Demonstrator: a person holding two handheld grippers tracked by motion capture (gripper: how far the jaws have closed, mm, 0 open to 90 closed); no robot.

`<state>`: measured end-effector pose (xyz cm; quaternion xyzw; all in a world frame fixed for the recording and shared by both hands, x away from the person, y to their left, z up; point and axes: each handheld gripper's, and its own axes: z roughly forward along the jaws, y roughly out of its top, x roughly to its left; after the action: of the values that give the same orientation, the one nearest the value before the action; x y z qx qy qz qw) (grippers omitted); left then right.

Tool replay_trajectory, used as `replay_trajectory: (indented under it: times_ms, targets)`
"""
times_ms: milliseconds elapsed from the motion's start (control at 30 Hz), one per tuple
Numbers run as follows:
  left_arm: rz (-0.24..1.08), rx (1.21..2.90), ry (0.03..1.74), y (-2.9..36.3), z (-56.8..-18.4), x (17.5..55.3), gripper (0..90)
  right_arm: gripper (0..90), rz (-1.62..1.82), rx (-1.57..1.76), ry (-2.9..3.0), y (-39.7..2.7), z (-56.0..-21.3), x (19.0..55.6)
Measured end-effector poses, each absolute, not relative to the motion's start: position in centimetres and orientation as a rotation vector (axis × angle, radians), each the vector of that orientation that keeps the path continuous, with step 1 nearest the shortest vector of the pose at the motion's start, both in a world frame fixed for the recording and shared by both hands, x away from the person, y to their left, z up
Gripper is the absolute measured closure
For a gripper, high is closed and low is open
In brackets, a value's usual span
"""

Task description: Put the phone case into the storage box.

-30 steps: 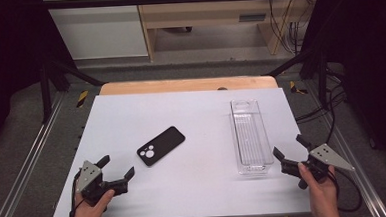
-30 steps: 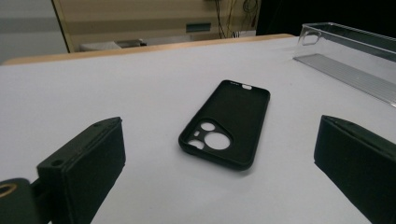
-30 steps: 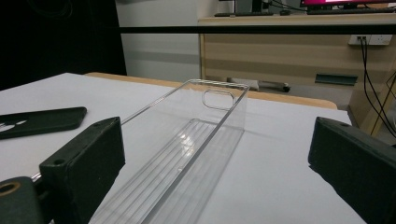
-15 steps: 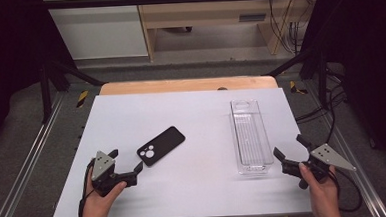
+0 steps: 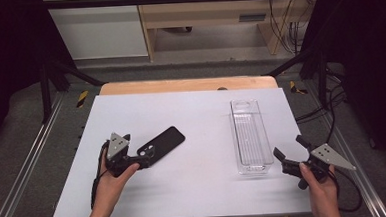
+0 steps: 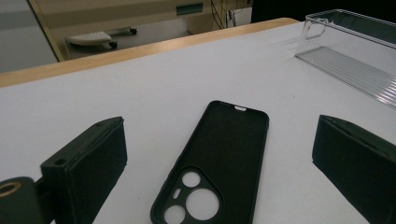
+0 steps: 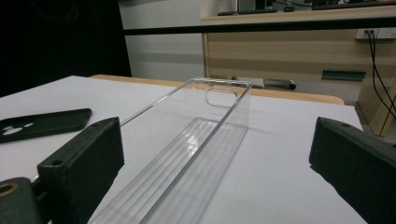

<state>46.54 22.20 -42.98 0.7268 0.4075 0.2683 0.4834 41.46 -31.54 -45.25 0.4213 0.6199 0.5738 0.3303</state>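
Phone case [image 6: 219,163] lies straight ahead between wide-open left tongs [image 6: 224,177], long axis pointing away; right tongs [image 5: 294,155] open, far.

- A clear plastic tray [image 5: 251,138], long and narrow, lies on the right of the white table [image 5: 196,113].
- A wooden bench [image 5: 201,8] stands on the floor beyond the table's far edge.
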Motion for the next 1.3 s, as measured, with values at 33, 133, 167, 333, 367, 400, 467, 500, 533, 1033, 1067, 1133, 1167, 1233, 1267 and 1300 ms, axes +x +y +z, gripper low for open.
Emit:
replay_trajectory:
  times_ms: [33,133,167,333,367,400,467,500,533,1033,1067,1133,1167,1233,1267,1300]
  targets:
    - [0.648,1.777,1.001,22.2,-43.2,46.7,3.1,3.2,1.497,1.101,1.624,-31.5,-45.3,41.5]
    - [0.64,1.762,1.035,22.2,-43.6,46.6,3.6,3.2,1.494,1.106,1.629,-31.4,-45.3,41.4]
    - [0.64,1.762,1.035,22.2,-43.6,46.6,4.3,3.2,1.493,1.104,1.629,-31.4,-45.3,41.4]
    - [0.636,1.795,1.022,22.0,-44.3,45.8,4.6,3.0,1.482,1.102,1.633,-31.2,-45.2,41.3]
    - [0.642,1.807,1.017,22.0,-44.4,45.9,4.6,3.0,1.482,1.102,1.633,-31.2,-45.2,41.3]
    - [0.645,1.813,1.02,22.0,-44.6,45.9,4.6,3.0,1.479,1.099,1.636,-31.2,-45.2,41.4]
    - [0.641,1.814,1.024,22.1,-44.8,46.0,4.6,3.1,1.463,1.116,1.643,-31.4,-45.5,41.8]
    - [0.635,1.801,1.041,22.3,-45.0,46.1,4.8,3.0,1.455,1.12,1.646,-31.4,-45.6,41.8]
    - [0.635,1.801,1.041,22.3,-45.0,46.1,5.2,3.0,1.455,1.12,1.646,-31.4,-45.6,41.8]
    - [0.513,1.866,1.041,20.8,-45.8,45.6,44.7,3.1,1.445,1.104,1.66,-31.0,-45.5,41.5]
    - [0.509,1.869,1.044,20.7,-45.9,45.6,47.1,3.0,1.446,1.105,1.66,-31.1,-45.5,41.5]
    - [0.508,1.883,1.043,20.7,-46.0,45.5,56.2,3.1,1.445,1.109,1.656,-31.1,-45.6,41.5]
    - [0.508,1.883,1.043,20.7,-46.0,45.5,59.0,3.1,1.445,1.109,1.656,-31.1,-45.6,41.5]
    - [0.508,1.898,1.04,20.8,-46.1,45.5,64.9,3.1,1.443,1.106,1.659,-31.1,-45.6,41.5]
    - [0.501,1.905,1.043,20.9,-46.2,45.5,68.1,3.1,1.44,1.105,1.658,-31.1,-45.5,41.5]
    - [0.502,1.911,1.045,20.9,-46.2,45.5,70.5,3.2,1.437,1.104,1.659,-31.0,-45.5,41.5]
